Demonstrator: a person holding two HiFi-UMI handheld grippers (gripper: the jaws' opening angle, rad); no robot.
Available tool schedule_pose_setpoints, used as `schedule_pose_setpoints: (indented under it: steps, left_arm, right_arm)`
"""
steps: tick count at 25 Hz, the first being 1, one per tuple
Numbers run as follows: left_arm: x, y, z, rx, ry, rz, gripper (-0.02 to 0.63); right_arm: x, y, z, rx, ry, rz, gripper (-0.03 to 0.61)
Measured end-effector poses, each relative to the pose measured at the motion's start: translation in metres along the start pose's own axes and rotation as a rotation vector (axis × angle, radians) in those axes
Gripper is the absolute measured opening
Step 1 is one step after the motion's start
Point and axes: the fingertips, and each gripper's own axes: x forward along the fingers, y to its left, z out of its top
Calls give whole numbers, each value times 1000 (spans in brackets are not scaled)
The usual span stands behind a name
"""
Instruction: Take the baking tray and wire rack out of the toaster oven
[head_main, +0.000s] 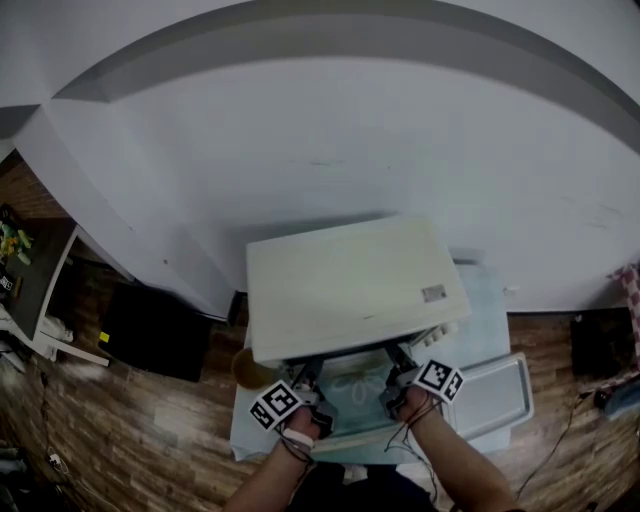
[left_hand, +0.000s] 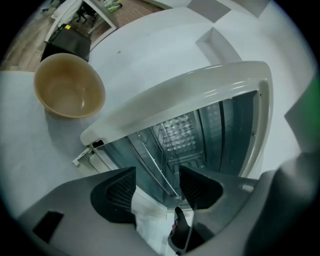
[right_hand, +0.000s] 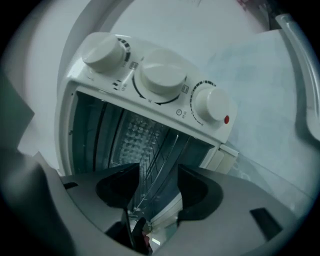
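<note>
Inside the open toaster oven (head_main: 345, 285) the wire rack (right_hand: 156, 156) is seen on its side rails, its front wire running across the mouth from side to side and lying straight ahead of both tools, just beyond their tips. The left gripper (left_hand: 157, 182) is held before the left part of that wire and the right gripper (right_hand: 157, 180) before the right part, so neither is clearly nearer. On each the jaws stand apart with nothing pressed between the pads, only the rack's wires showing through the gap. A straight pull toward the person, over what appears to be the lowered door, is judged to be what the rack calls for, and the chamber's side walls leave little room for skewing. The baking tray (head_main: 497, 396) is already set outside, on the pale mat (head_main: 487, 305) to the right of the oven, and a tan bowl (left_hand: 70, 85) stands at the oven's left, so room is tight on both flanks.
</note>
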Motion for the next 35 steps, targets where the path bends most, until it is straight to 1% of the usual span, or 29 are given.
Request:
schedule_pose_setpoints:
  steps: [4, 7, 9, 11, 12, 13, 14, 15, 16, 17, 21, 24, 28, 31, 35]
  left_arm:
    - [18, 6, 11, -59, -49, 3, 259]
    - [33, 10, 19, -91, -77, 5, 259]
    - [44, 14, 23, -100, -81, 10, 258]
    - [51, 16, 25, -95, -81, 16, 250]
    - [53, 16, 26, -87, -83, 15, 232]
    - [53, 15, 26, -73, -86, 10, 191]
    - [53, 12, 26, -50, -87, 2, 173]
    - [52, 9, 25, -20, -83, -5, 143]
    - [51, 7, 24, 7, -74, -4, 101]
    - [49, 6, 23, 22, -65, 0, 25]
    - [38, 9, 13, 24, -40, 8, 21]
    - [26, 13, 3, 27, -23, 14, 21]
    - [20, 11, -2, 49, 3, -6, 21]
    - [14, 10, -7, 59, 37, -25, 21]
    - [0, 12, -15, 54, 73, -41, 20]
  right_arm:
    - [31, -11, 6, 12, -28, 32, 250]
    - [48, -11, 7, 47, -40, 23, 248]
    - [59, -8, 7, 65, -41, 18, 245]
    - [71, -5, 7, 59, -38, 37, 231]
    - [74, -3, 7, 51, -32, 43, 218]
    - [75, -1, 6, 45, -23, 40, 186]
    - [74, 1, 4, 40, -11, 35, 127]
    - [73, 4, 3, 34, 3, 37, 99]
    - [71, 5, 2, 27, 15, 44, 71]
    - [70, 6, 2, 19, 24, 55, 70]
    - [57, 2, -4, 4, 30, 72, 64]
    - [43, -2, -13, 20, 41, 52, 64]
    - [33, -3, -17, 16, 45, 44, 63]
    - [24, -3, -22, 20, 37, 20, 61]
    - [13, -8, -30, -4, 27, 21, 61]
